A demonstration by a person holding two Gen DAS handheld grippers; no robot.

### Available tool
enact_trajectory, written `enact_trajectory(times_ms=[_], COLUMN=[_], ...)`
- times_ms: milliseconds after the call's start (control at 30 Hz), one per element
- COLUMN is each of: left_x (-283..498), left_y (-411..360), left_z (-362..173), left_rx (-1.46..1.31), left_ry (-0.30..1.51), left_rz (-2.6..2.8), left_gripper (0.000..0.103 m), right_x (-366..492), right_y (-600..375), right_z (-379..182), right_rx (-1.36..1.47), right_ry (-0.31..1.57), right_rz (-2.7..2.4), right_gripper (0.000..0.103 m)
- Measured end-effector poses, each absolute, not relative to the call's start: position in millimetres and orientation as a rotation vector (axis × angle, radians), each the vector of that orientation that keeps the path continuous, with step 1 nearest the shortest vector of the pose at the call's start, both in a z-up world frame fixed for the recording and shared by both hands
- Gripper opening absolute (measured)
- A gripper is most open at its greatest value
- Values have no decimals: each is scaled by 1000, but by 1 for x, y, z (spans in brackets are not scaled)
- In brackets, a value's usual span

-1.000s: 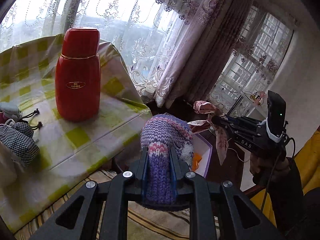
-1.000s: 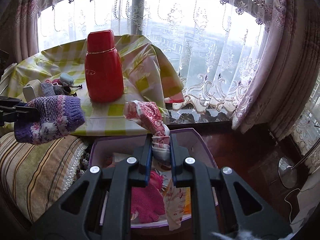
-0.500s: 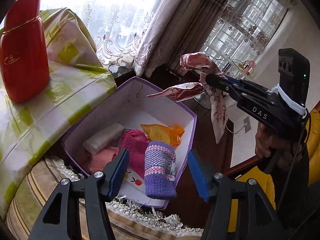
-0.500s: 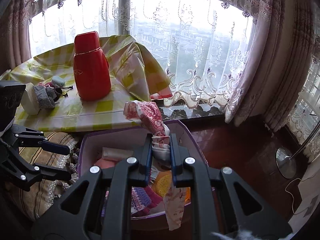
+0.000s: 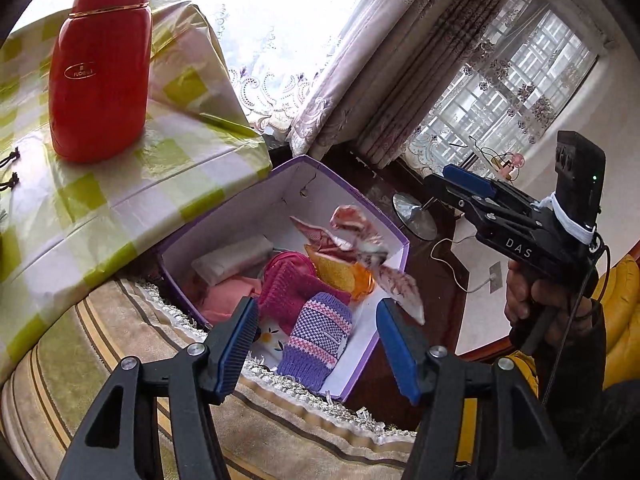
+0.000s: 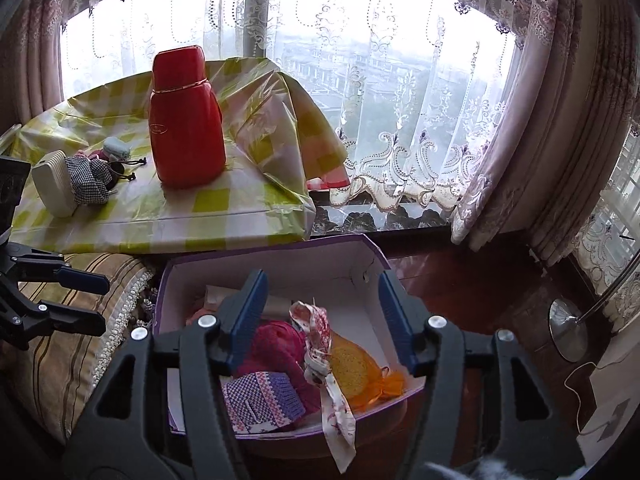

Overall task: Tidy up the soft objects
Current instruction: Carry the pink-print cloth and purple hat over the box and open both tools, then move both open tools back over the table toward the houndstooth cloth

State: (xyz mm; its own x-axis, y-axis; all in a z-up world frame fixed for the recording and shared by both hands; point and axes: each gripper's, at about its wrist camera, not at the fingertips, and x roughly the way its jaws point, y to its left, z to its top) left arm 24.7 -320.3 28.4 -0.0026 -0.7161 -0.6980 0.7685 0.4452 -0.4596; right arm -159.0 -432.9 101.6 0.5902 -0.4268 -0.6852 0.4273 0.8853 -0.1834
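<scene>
"DAS" on right gripper point(image 5: 460, 184) body; "FUCHENG"-ish logo on red flask point(image 5: 100, 68).

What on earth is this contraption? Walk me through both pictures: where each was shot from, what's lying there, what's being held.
No robot here: a person holds a two-finger gripper in each hand, each with a fisheye camera looking along its fingers. One picture looks past the left gripper, with the right gripper and the hand holding it off to the side. The other looks past the right gripper. Both hang over a purple box of soft things: a purple knitted piece, a pink knit, an orange pouch. The right jaws are opening, and the patterned scarf is dropping into the box. Neither gripper holds anything. A red flask stands on the checked tablecloth.
</scene>
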Motion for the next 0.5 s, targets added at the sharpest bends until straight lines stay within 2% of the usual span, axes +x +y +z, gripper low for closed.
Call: enact_trajectory(times_ms=[500], left_x=[38], left_y=[-273], left_z=[34], left_rx=[-59], left_ry=[1022], left_rz=[-1066], left_gripper=[62], right_x=[-132], right_y=[-408], right_z=[89], right_rx=[22], right_ry=[839], right_rz=[-400], right_gripper=[66])
